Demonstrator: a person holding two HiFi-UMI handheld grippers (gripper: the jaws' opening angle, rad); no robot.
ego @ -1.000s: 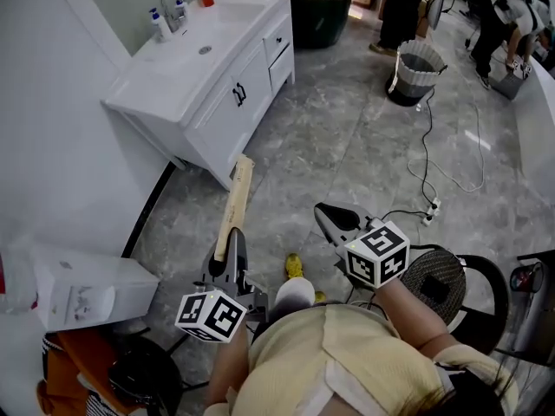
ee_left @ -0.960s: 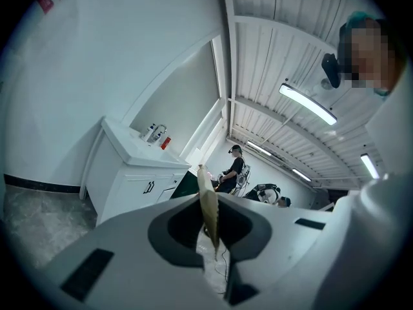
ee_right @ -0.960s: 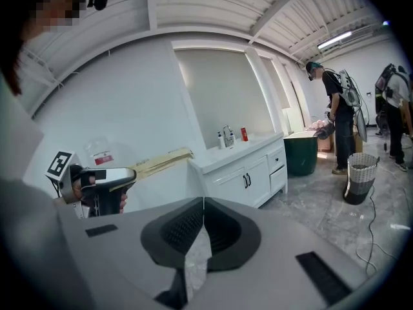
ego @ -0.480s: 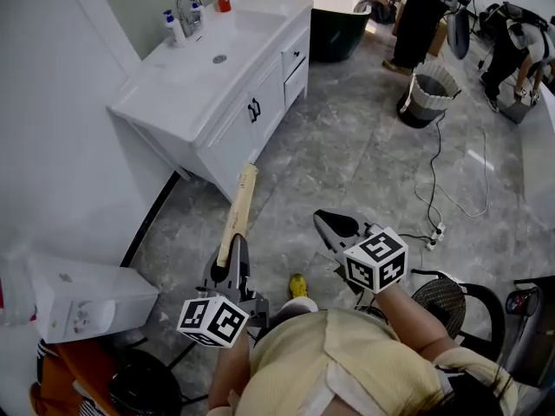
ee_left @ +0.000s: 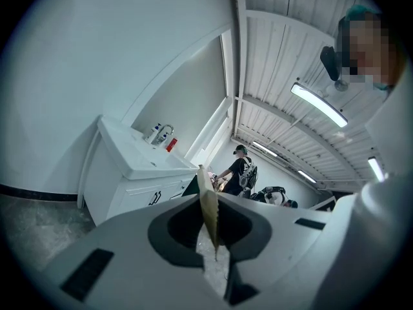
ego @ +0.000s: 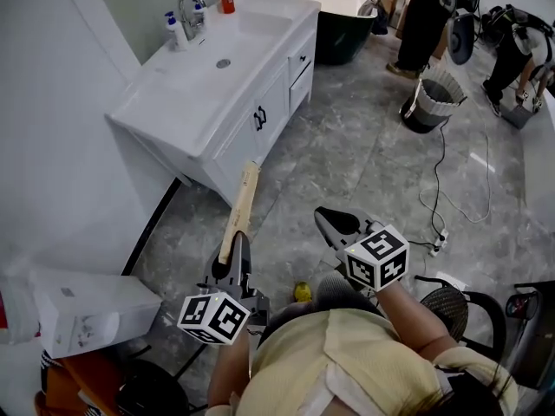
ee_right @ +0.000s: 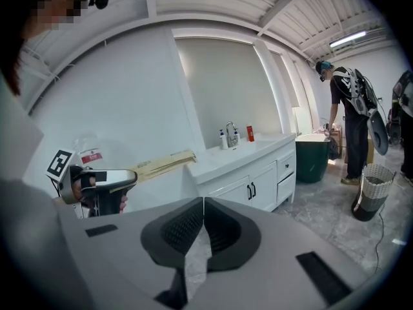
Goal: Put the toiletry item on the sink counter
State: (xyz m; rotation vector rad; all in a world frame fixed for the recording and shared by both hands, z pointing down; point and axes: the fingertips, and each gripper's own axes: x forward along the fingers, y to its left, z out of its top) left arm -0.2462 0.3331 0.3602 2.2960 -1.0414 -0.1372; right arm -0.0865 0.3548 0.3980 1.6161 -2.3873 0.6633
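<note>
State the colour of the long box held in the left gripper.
The box is tan; the head view shows it best.

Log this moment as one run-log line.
left hand-held gripper: shut on toiletry item | right hand-held gripper: shut, empty | sink counter: ahead, item not yet there

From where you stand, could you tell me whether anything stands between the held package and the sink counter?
Nothing visible does. Only bare floor lies between the flat beige package in the left gripper and the sink counter; its near end is free, with bottles only by the faucet.
</note>
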